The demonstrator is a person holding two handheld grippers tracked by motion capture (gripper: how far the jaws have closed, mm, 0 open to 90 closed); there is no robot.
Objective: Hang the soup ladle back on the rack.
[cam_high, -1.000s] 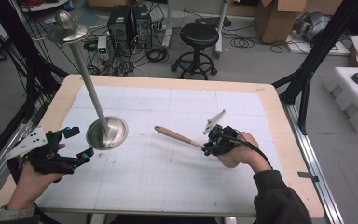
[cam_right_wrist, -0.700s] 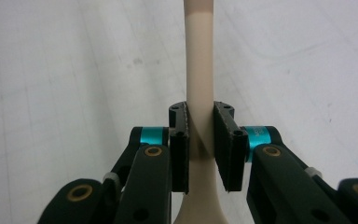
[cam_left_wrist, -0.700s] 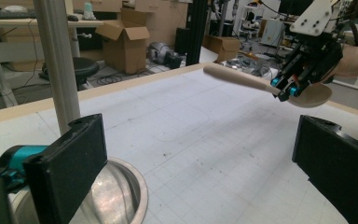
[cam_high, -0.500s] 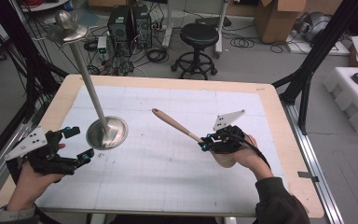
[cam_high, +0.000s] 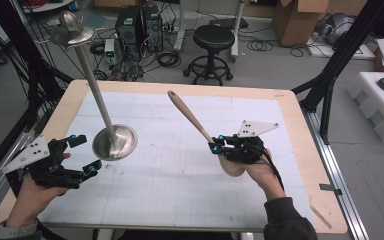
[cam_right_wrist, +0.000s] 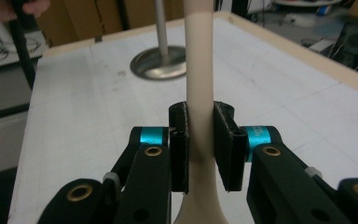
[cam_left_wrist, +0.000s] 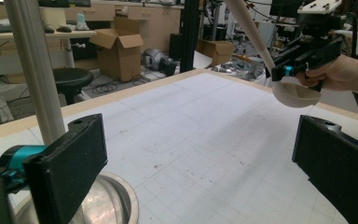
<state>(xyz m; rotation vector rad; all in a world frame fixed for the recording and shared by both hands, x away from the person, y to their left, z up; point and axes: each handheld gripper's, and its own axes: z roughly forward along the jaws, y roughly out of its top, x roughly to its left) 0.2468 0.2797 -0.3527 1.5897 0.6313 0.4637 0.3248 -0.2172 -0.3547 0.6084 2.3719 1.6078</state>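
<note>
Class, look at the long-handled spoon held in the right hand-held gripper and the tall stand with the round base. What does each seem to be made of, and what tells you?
Spoon: probably wood, perhaps pale plastic; a matte, beige, even surface without glare.
Stand: metal, likely steel; its silvery dished base mirrors the light and its pole looks brushed grey.

In the right gripper view, the spoon (cam_right_wrist: 199, 70) is cut off at both ends: its handle runs off the top edge and its bowl off the bottom. In the left gripper view the stand (cam_left_wrist: 37, 70) leaves the top edge, and its base (cam_left_wrist: 114, 205) is partly hidden behind the near jaw.
</note>
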